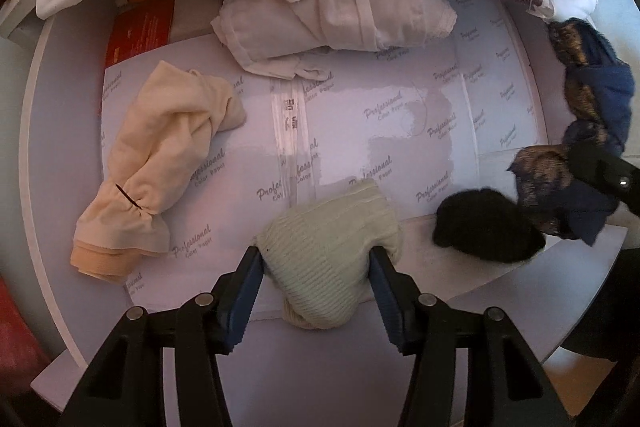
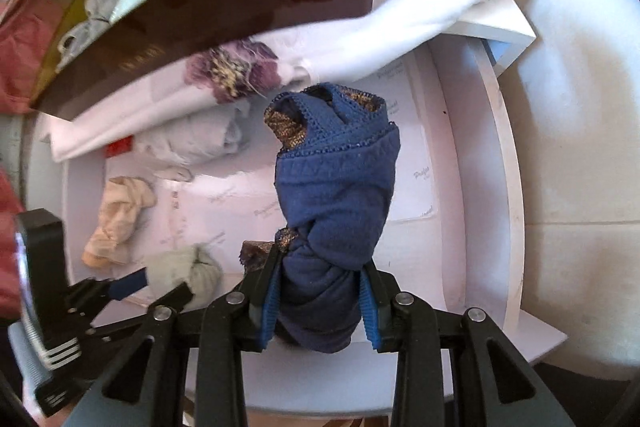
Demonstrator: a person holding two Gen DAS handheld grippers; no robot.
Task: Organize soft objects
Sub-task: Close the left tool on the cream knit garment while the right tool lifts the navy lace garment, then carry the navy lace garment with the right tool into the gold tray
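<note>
Nearest the left wrist camera, the left gripper (image 1: 316, 259) points down with its blue-padded fingers (image 1: 248, 275) clamped on a pale green ribbed knit bundle (image 1: 328, 251), which rests on the white desk (image 1: 360, 131) lined with printed paper sheets. Just beside it to the right lies a small black fuzzy bundle (image 1: 486, 225). Further left is a cream twisted fabric roll with a ribbed cuff (image 1: 160, 163), and toward the back a crumpled white cloth heap (image 1: 328, 11) near a red packet (image 1: 140, 23). Seen from the right wrist camera, the right gripper (image 2: 320, 295) has its fingers (image 2: 270, 299) pressed against a rolled navy blue garment with brown lace trim (image 2: 336, 203), held clear above the desk. Behind it, a dark brown box (image 2: 224, 7) holding pink and pale rolled items sits on a white cloth with purple flower embroidery (image 2: 360, 43)
</note>
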